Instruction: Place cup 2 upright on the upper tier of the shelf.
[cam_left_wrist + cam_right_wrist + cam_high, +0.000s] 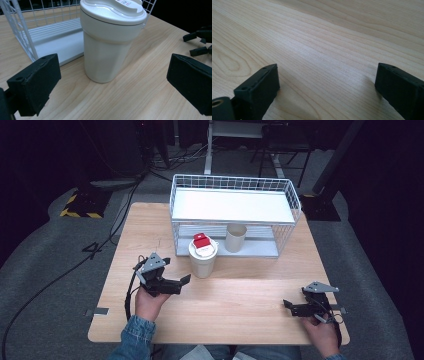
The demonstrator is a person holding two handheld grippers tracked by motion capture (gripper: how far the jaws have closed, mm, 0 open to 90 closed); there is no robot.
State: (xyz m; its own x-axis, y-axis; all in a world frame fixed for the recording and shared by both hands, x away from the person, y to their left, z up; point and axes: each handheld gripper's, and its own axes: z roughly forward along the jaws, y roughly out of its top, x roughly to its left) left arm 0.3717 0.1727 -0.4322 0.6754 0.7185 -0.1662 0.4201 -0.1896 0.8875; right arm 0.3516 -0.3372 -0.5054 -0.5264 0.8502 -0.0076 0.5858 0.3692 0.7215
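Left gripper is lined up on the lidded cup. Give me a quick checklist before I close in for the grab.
1. Left gripper jaws open wide enough for the lidded cup: ok.
2. Cup centred between the jaws in the left gripper view: ok.
3. Cup upright on the table, lid seated: ok.
4. Pads around the cup: not ok, it is ahead of them.
5. Wire rack close behind the cup; clearance: cannot tell.
6. Right gripper open, apart from the cup: ok.

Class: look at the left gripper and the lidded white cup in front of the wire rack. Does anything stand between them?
Nothing visible does. The left gripper has its jaws open and apart from the lidded white cup, with only bare table between them.
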